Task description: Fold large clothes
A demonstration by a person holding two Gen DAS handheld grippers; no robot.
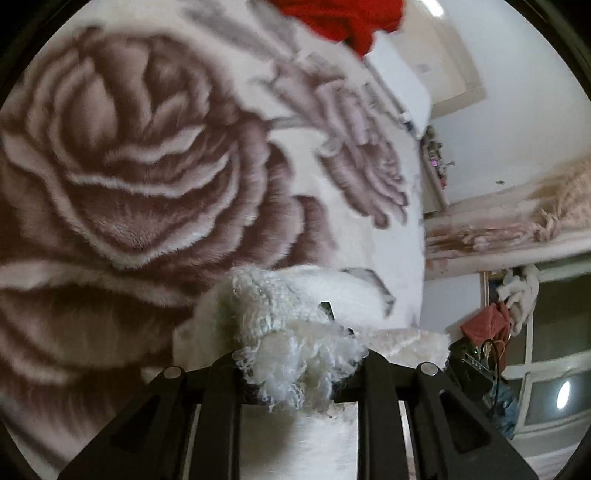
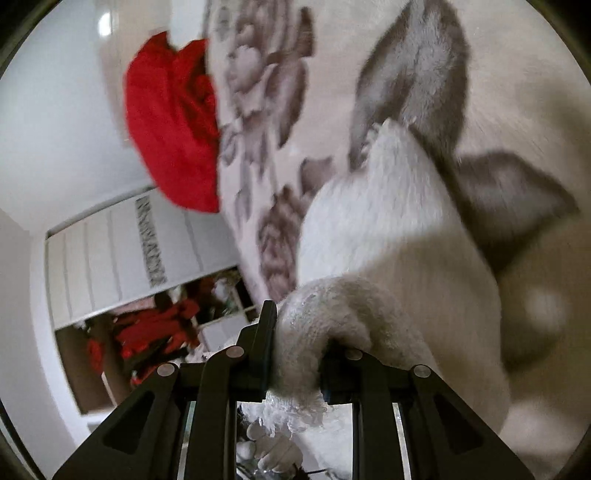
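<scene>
garment (image 1: 295,354) is white and fluffy, and both grippers clamp it. left gripper (image 1: 299,373) has its fingers pressed together on a bunched, woolly tuft of the fabric that spills over the fingertips and hides most of them. right gripper (image 2: 295,354) pinches a thick knitted fold between its fingers (image 2: 266,332), and the cloth curls down over the far finger. from that grip the garment (image 2: 388,229) runs up and away as a broad, plush white sheet, lifted off the surface below.

behind and beneath the cloth lies a cream blanket (image 1: 129,166) printed with large brown-grey roses, filling most of the left view; in the right view the blanket (image 2: 517,74) shows its grey leaves. a red cloth (image 1: 343,18) sits at the blanket's far edge, seen also in the right view (image 2: 173,125). past the blanket stand white walls, a white cabinet (image 2: 122,258) and a shelf of red clothes (image 2: 155,332). both views are blurred.
</scene>
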